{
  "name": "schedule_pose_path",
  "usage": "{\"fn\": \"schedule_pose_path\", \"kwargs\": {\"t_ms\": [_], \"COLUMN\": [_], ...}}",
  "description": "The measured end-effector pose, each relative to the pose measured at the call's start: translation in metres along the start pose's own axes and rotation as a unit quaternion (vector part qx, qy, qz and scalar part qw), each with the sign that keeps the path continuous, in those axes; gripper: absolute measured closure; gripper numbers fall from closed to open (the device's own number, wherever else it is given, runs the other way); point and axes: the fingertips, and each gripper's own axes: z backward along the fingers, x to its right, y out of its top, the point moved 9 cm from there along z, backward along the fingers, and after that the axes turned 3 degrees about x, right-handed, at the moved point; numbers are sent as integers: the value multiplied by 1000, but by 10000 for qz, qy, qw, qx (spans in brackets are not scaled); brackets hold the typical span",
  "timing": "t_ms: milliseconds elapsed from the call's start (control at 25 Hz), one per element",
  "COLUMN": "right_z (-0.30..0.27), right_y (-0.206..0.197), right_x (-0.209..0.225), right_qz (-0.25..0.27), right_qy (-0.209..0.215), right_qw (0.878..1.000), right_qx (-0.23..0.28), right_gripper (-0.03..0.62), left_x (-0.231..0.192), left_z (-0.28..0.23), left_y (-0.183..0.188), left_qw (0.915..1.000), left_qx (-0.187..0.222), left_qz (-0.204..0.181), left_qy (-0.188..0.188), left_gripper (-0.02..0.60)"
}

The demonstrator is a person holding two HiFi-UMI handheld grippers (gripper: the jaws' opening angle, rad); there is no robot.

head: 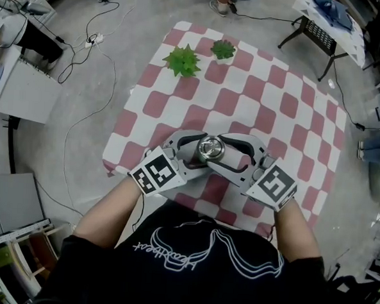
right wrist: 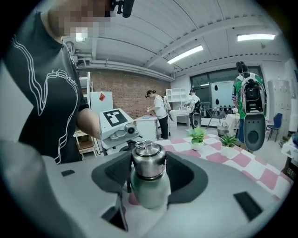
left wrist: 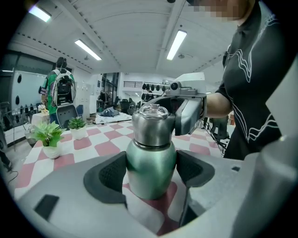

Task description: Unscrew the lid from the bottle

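Observation:
A green metal bottle (left wrist: pixel 151 167) with a silver screw lid (left wrist: pixel 152 124) stands upright on the checked table (head: pixel 289 103), close to its near edge. My left gripper (left wrist: pixel 151 175) is shut on the bottle's green body, a dark pad (left wrist: pixel 106 173) pressing each side. My right gripper (right wrist: pixel 149 173) comes from the opposite side, with its pads (right wrist: pixel 184 179) closed against the lid (right wrist: pixel 148 160). From the head view I look straight down on the lid (head: pixel 211 147), the left gripper (head: pixel 200 152) and right gripper (head: pixel 223 154) meeting around it.
Two small potted plants (head: pixel 183 61) (head: pixel 222 50) stand at the table's far end. A black side table (head: pixel 319 34) is beyond the far right corner. Cables (head: pixel 94 39) run over the floor at left. People stand in the room behind.

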Motion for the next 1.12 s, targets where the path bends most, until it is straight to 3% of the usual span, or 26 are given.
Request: {"fn": "schedule_pose_path", "kwargs": {"t_ms": [720,1120], "right_z": [-10,-10], "right_y": [9,8], "right_x": [17,17], "right_qz": [600,679], "right_qy": [1182,1231], "right_qw": [9895,9889], "right_qx": [-583,-488], "right_gripper": [354,352], "left_x": [-21,-19], "left_z": [-1,0], "left_y": [4,4], "left_qw": [9899,9917], "left_qx": [-482,-494], "left_qz": [-561,-508], "left_qy": [-1208,-1070], "left_gripper": [239,239]}}
